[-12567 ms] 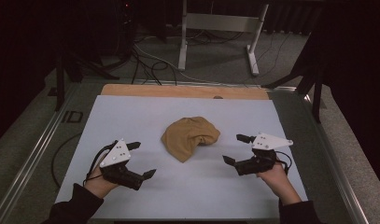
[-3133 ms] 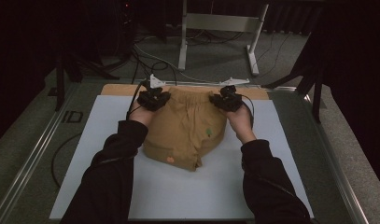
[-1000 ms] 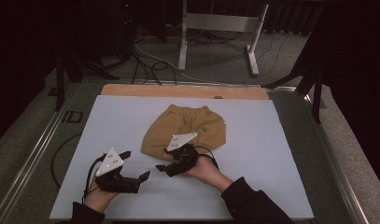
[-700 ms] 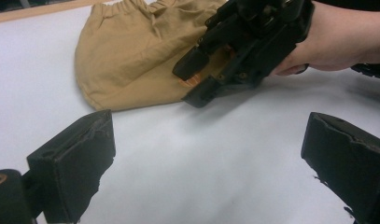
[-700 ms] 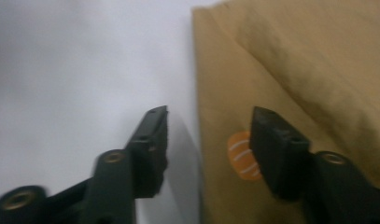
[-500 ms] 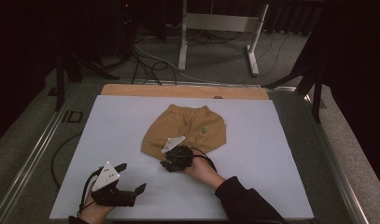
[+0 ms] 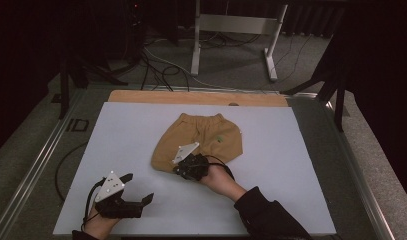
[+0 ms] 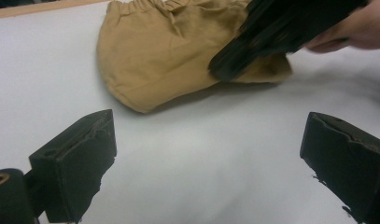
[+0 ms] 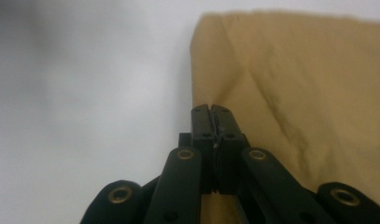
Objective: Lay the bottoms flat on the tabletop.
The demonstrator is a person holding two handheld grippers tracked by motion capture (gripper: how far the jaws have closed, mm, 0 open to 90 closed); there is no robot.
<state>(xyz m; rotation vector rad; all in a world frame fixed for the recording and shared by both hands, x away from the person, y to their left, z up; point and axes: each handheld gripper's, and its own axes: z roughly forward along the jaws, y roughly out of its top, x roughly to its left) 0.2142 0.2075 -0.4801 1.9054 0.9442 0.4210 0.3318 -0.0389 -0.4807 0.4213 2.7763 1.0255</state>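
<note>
Tan shorts lie flat on the white table, waistband toward the far side. In the high view my right gripper rests on their near hem; the right gripper view shows its jaws pressed together at the fabric's edge, with the shorts spreading to the right and passing under the gripper. My left gripper stands open near the table's front left, nothing between its jaws. In the left gripper view, that gripper faces the shorts and the other gripper's black body.
A wooden strip runs along the table's far edge. Metal rails border the sides. Behind the table are cables and a grey stand on the floor.
My left gripper has drawn back toward the front edge, staying open. The right gripper has shifted slightly left along the shorts' near hem and stays shut.
</note>
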